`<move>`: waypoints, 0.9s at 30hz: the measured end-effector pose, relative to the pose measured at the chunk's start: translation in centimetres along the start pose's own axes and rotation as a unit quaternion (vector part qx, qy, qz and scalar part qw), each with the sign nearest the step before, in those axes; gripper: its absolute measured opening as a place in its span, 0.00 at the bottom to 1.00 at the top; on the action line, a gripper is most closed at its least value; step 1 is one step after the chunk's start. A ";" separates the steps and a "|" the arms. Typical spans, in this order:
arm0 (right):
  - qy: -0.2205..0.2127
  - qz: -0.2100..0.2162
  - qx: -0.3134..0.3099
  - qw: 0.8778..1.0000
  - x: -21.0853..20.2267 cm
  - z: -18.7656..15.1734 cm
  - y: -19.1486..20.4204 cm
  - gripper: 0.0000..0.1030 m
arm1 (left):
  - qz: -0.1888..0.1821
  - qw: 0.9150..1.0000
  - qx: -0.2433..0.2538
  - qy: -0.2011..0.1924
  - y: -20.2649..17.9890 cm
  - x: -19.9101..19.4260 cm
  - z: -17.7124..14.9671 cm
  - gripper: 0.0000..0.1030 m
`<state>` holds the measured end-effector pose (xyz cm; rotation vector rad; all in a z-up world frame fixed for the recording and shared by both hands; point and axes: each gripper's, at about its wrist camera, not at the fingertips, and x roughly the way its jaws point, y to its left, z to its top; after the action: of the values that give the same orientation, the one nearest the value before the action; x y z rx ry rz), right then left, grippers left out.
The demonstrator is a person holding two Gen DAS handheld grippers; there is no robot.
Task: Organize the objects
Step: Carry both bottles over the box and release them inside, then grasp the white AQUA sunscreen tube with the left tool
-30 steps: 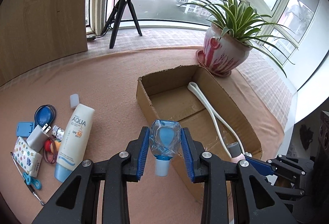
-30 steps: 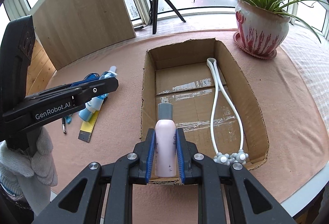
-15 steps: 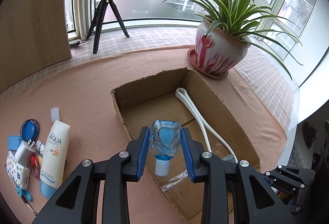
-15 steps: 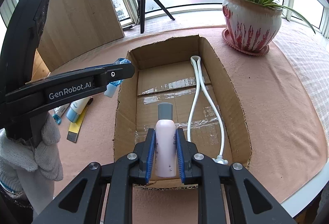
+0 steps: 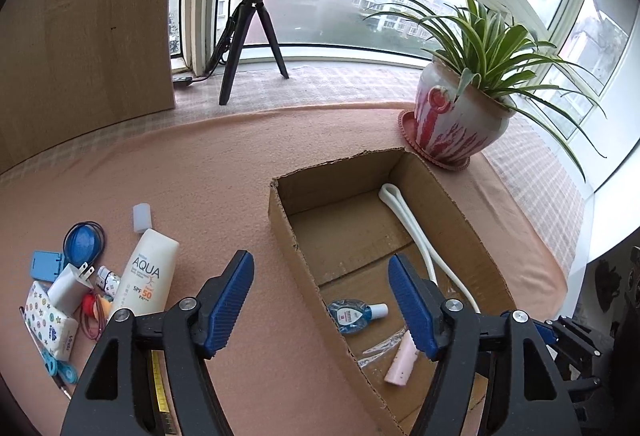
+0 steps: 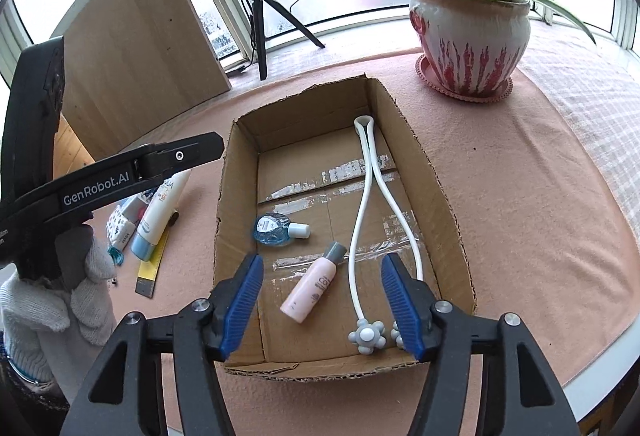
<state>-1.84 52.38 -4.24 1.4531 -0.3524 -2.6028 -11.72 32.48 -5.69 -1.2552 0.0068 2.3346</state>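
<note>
An open cardboard box (image 6: pixel 424 164) (image 5: pixel 280 220) sits on the pink cloth. Inside lie a small blue bottle (image 6: pixel 274 229) (image 5: pixel 354 315), a pink bottle with a grey cap (image 6: pixel 314 283) (image 5: pixel 402 360) and a white roller massager (image 6: pixel 370 204) (image 5: pixel 408 220). My left gripper (image 5: pixel 322 276) is open and empty above the box's left wall. My right gripper (image 6: pixel 322 278) is open and empty above the box's near end, over the pink bottle. The left gripper's arm (image 6: pixel 120 176) shows in the right wrist view.
Left of the box lie an AQUA sunscreen tube (image 5: pixel 146 276), a blue round item (image 5: pixel 82 242), a white charger (image 5: pixel 70 286), a patterned tissue pack (image 5: pixel 48 320), scissors (image 5: pixel 60 366) and a yellow ruler (image 6: pixel 154 264). A potted plant (image 6: pixel 472 40) stands behind the box. A ring-light tripod (image 5: pixel 248 32) stands at the back.
Both grippers opened. The blue bottle dropped from the left gripper and the pink bottle from the right gripper; both now lie on the box floor. Both grippers have risen.
</note>
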 end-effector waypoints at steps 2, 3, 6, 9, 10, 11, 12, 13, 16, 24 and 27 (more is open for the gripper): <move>0.002 0.002 0.008 1.000 0.1 0.0 -0.1 0.56 | 0.007 1.000 -0.006 0.001 1.0 -0.2 -0.1 0.71; 0.003 0.004 0.010 1.000 0.2 -0.1 0.0 0.56 | 0.010 1.000 -0.009 0.002 1.5 -0.3 -0.2 0.71; 0.004 0.009 0.015 1.000 0.2 0.0 0.4 0.56 | 0.018 1.000 -0.017 0.008 3.3 -0.4 -0.5 0.71; 0.005 0.014 0.016 1.000 0.2 0.1 0.9 0.56 | 0.029 0.999 -0.032 0.017 5.8 -0.3 -1.0 0.71; 0.006 0.016 0.016 1.000 0.2 0.1 1.0 0.56 | 0.032 0.999 -0.038 0.020 6.6 -0.2 -1.1 0.71; 0.007 0.018 0.016 1.000 0.2 0.0 1.2 0.56 | 0.034 0.998 -0.044 0.024 7.5 -0.1 -1.3 0.71; 0.008 0.019 0.015 1.000 0.3 0.0 1.4 0.56 | 0.036 0.998 -0.048 0.027 8.3 0.0 -1.5 0.71; 0.009 0.020 0.014 1.000 0.3 -0.1 1.6 0.56 | 0.038 0.997 -0.052 0.029 9.1 0.0 -1.6 0.70; 0.011 0.020 0.012 1.000 0.3 -0.2 2.1 0.56 | 0.035 0.996 -0.072 0.032 11.5 0.3 -1.8 0.69; 0.013 0.020 0.006 1.000 0.3 -0.4 3.4 0.56 | 0.049 0.992 -0.104 0.047 15.8 1.6 -2.2 0.58; 0.013 0.020 0.006 1.000 0.3 -0.5 3.6 0.56 | 0.048 0.992 -0.104 0.055 16.3 2.1 -2.6 0.53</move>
<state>-1.52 48.76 -3.79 1.4680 -0.3902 -2.5527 -17.47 18.40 -12.38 -1.5156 -0.1466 2.3927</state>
